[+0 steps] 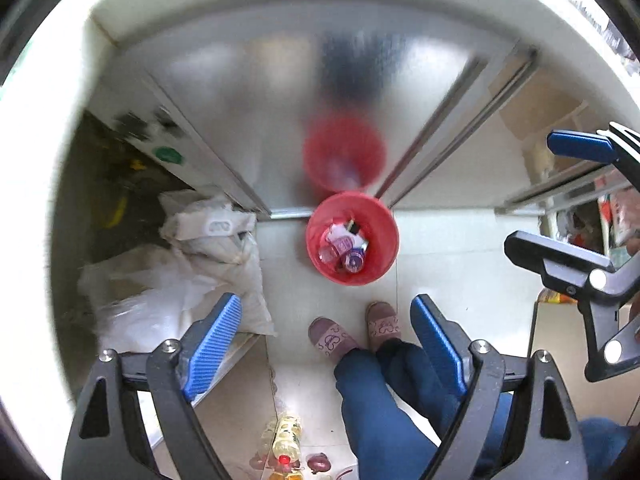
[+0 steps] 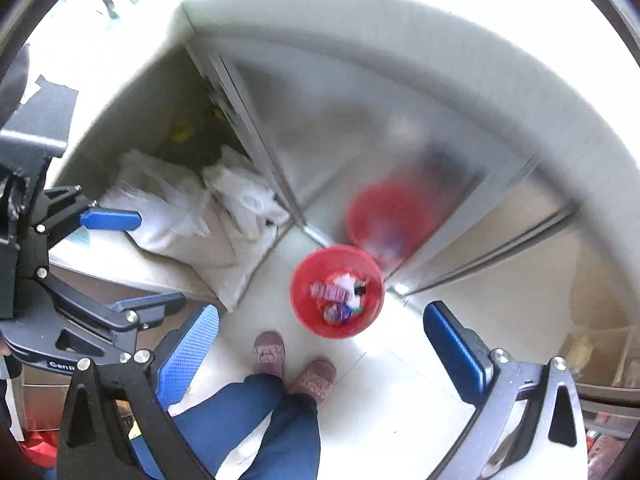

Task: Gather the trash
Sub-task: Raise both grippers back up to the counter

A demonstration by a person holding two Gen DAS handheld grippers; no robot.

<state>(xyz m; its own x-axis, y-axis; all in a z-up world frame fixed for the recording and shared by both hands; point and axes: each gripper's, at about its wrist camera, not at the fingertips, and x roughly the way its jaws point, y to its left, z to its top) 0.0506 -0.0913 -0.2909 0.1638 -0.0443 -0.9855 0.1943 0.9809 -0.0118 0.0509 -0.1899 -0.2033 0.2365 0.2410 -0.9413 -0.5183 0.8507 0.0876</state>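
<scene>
Trash (image 1: 344, 246) fills red bin (image 1: 384, 258) (against metal cabinet (image 1: 280, 92)) on tiled floor (image 1: 440, 264).

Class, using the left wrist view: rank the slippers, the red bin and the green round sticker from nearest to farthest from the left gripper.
1. Slippers, on the floor between the left gripper's fingers.
2. Red bin, just beyond them, against the metal door.
3. Green round sticker, far upper left on the door frame.

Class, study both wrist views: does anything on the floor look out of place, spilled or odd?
Nothing looks spilled. The trash sits inside the red bin, upright beside the metal cabinet door. Only the white sacks slump untidily at the cabinet's corner, and a bottle stands on the floor behind the person's slippers.
</scene>
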